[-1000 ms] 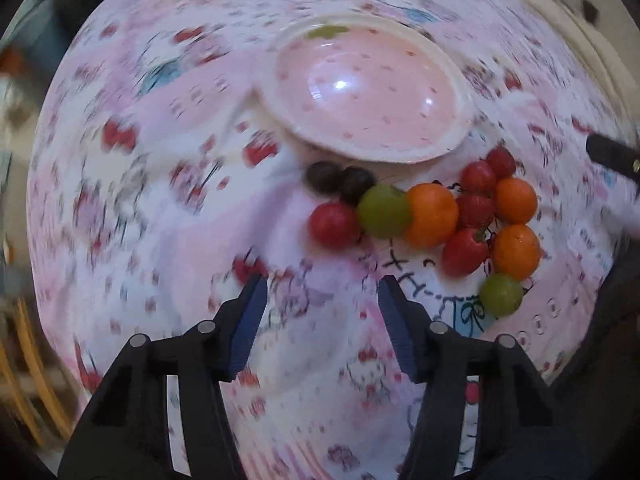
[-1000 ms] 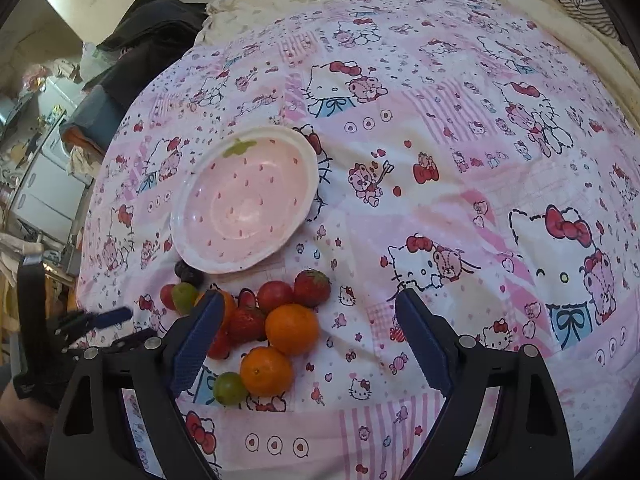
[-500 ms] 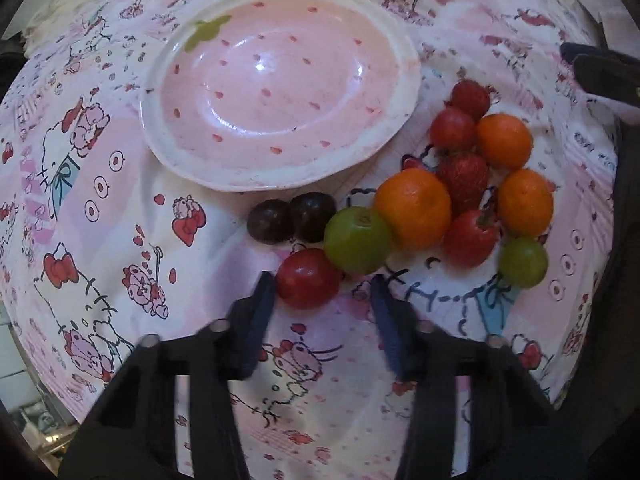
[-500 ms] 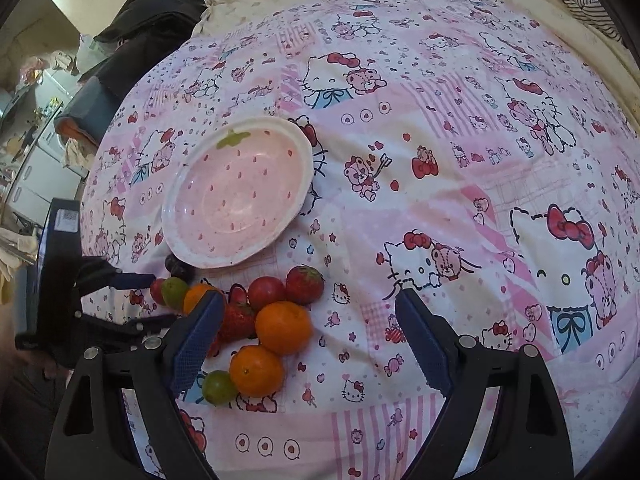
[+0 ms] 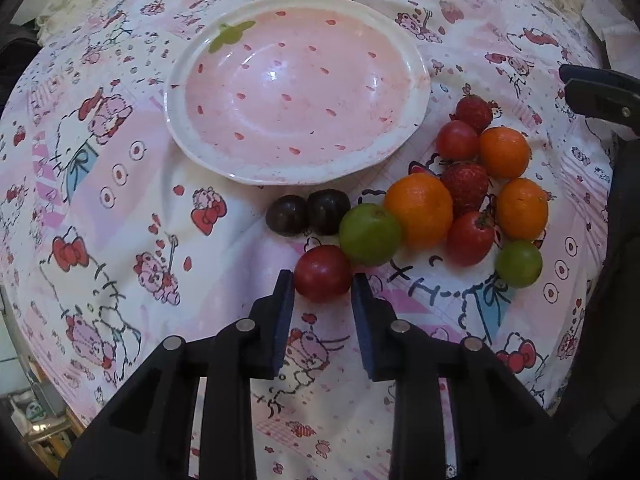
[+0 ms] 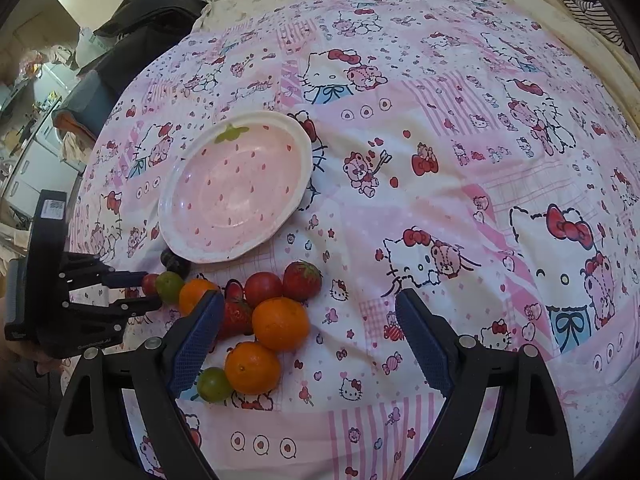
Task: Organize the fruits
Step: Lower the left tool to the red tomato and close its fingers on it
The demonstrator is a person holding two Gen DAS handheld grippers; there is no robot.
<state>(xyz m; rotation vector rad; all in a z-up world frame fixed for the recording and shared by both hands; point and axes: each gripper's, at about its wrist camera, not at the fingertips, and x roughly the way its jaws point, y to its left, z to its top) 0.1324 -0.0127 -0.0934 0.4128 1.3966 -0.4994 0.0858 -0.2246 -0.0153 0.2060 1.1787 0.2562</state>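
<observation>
A pink strawberry-print plate (image 5: 416,92) lies empty on the Hello Kitty cloth. Below and right of it is a cluster of fruit: two dark plums (image 5: 306,214), a green fruit (image 5: 370,234), oranges (image 5: 420,210), strawberries (image 5: 466,184) and red tomatoes. My left gripper (image 5: 322,280) is open, its fingertips on either side of the nearest red tomato (image 5: 323,274), jaws close to it but apart. My right gripper (image 6: 308,304) is wide open and empty above the cloth, right of the fruit pile (image 6: 280,322). The plate (image 6: 306,160) and left gripper (image 6: 144,292) also show there.
The patterned cloth (image 6: 460,160) covers a bed and spreads far to the right. Dark clothing (image 6: 152,4) and furniture lie beyond its far left edge. The right gripper's finger (image 5: 596,92) shows at the right edge of the left wrist view.
My left gripper has moved forward to the fruit and narrowed, so its fingertips now flank the red tomato. The right gripper has stayed almost still.
</observation>
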